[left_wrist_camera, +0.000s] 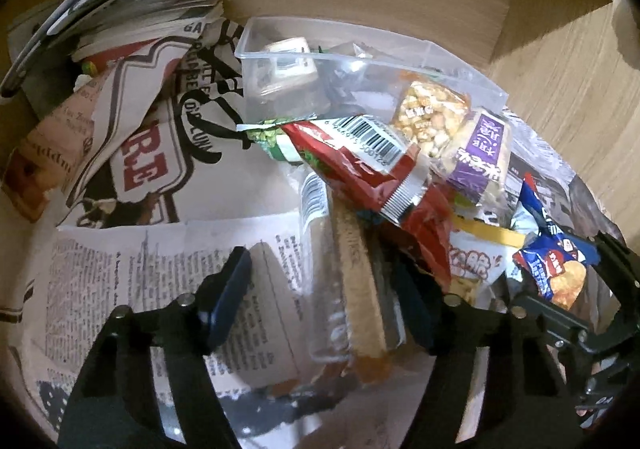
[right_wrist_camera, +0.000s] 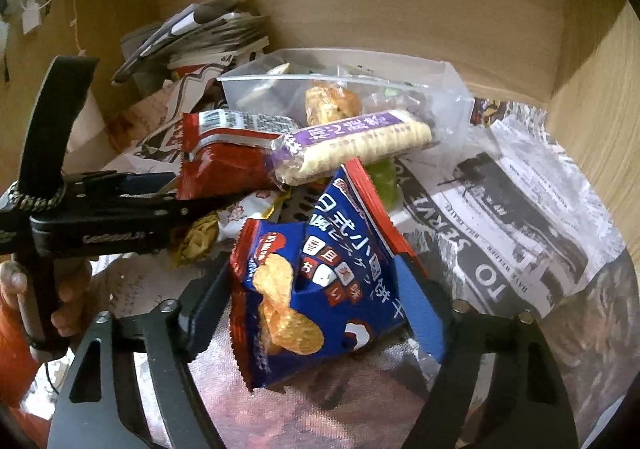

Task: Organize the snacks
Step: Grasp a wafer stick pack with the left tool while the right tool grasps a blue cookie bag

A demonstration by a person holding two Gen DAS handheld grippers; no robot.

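Through my left wrist view, my left gripper (left_wrist_camera: 320,303) is straddling a clear-wrapped biscuit bar (left_wrist_camera: 354,289); the right pad looks against the wrapper, the left finger (left_wrist_camera: 230,293) is standing apart over the newspaper (left_wrist_camera: 140,281), so nothing is clamped yet. To do this well I should be centring on the bar and squeezing its long sides, since the red packet (left_wrist_camera: 360,165) at twelve o'clock is lying across its far end and may drag along. The clear plastic tub (left_wrist_camera: 280,61) is waiting beyond the pile at twelve. Through my right wrist view, my right gripper (right_wrist_camera: 316,301) is bracketing the blue cracker packet (right_wrist_camera: 320,289), both pads seemingly pressing its crumpled sides. I'd be gripping gently here, because it is puffy. The purple rice-cracker bar (right_wrist_camera: 352,145) is perched at twelve, my left gripper crowding in from nine.
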